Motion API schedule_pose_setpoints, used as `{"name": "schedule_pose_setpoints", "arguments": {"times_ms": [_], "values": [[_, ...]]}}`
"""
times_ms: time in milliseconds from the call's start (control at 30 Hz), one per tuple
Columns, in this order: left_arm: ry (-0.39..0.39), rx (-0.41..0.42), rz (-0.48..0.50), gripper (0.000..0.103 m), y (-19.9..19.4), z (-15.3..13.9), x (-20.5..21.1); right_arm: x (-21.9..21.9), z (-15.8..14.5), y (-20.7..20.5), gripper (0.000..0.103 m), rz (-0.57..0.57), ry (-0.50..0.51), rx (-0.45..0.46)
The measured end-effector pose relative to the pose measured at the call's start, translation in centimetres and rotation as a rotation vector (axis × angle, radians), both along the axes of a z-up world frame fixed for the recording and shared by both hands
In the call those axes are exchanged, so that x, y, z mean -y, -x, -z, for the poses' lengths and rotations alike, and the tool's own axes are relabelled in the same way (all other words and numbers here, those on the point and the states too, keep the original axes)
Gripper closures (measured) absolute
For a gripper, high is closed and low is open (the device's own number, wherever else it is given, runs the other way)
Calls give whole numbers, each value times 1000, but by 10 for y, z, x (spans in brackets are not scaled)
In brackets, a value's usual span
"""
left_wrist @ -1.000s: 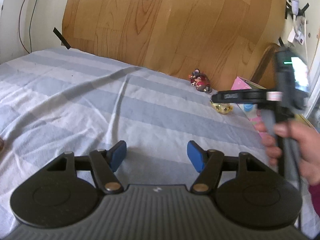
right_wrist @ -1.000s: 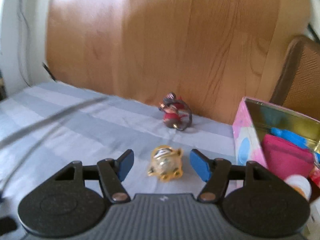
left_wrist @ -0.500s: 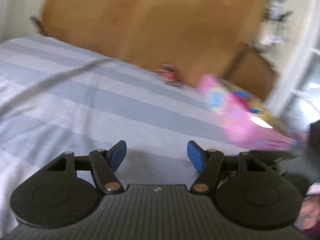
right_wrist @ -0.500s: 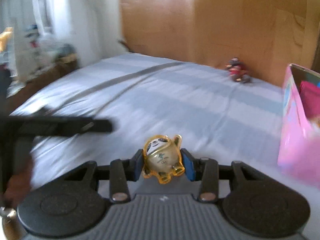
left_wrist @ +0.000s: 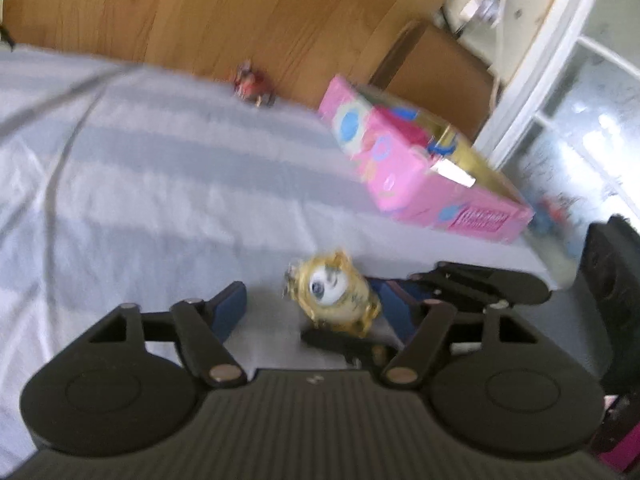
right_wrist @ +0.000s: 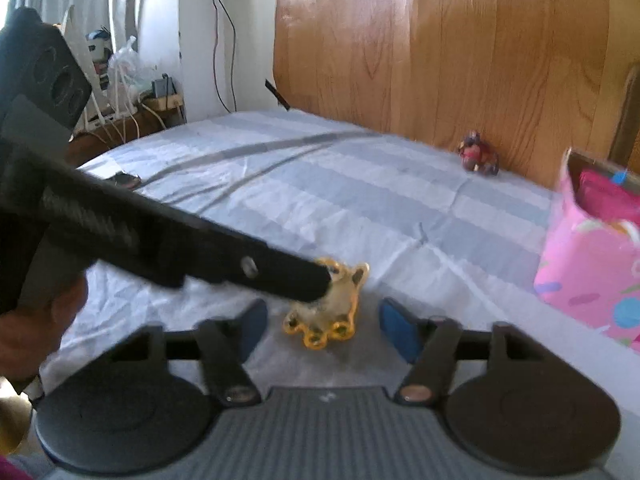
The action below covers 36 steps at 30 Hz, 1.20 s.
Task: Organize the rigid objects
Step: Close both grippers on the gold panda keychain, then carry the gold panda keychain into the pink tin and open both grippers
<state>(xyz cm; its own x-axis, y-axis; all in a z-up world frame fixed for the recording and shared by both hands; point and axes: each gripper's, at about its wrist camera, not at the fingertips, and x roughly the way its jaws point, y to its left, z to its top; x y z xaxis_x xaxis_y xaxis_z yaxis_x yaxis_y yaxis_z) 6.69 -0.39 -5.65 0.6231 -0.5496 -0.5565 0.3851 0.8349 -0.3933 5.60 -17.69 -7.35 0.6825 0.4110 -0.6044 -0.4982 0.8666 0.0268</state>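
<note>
A small gold and white toy figure (left_wrist: 334,294) (right_wrist: 332,312) lies on the striped bedsheet between both grippers. My left gripper (left_wrist: 316,312) is open, and the figure sits between its blue pads, close to the right one. My right gripper (right_wrist: 322,326) is open, with the figure in the gap and touching neither pad. The left gripper's black body (right_wrist: 168,236) crosses the right wrist view and its tip covers the figure's top. A red toy figure (left_wrist: 254,84) (right_wrist: 478,156) lies far back by the wooden headboard.
A pink open box (left_wrist: 404,164) (right_wrist: 592,256) holding several toys stands on the bed's right side. The wooden headboard (right_wrist: 460,40) rises behind. A brown chair (left_wrist: 436,64) stands beyond the box. A side table with cables (right_wrist: 132,108) is at the left.
My right gripper has opened and let go of the gold figure, which now lies on the sheet. My left gripper has swung right and come up to the figure.
</note>
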Motion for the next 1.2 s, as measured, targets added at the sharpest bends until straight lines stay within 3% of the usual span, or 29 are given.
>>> {"name": "schedule_pose_setpoints", "arguments": {"times_ms": [33,100,233,400,567,700,800,967,1033,1200], "values": [[11,6,23,59,1,0,4,1,0,0,62,2,-17,6],[8,-12,27,59,-1,-7,15,1,0,3,63,22,-16,24],[-24,66,95,59,-14,-37,54,31,-16,7,63,87,-54,105],[-46,163,210,58,-45,-70,131,96,-47,-1,63,234,-78,210],[-55,191,292,57,-81,-78,200,160,-57,-24,63,377,-86,223],[-99,186,277,41,-101,-71,234,201,-50,-57,62,446,-117,192],[-130,191,218,40,-103,-69,238,212,-38,-73,52,549,-41,212],[-136,244,218,39,-86,-78,219,217,-34,-61,40,539,-69,250],[-126,258,193,39,-80,-84,205,210,-35,-55,41,546,-27,268],[-128,269,109,39,-71,-94,163,199,-52,-50,44,539,-81,268]]}}
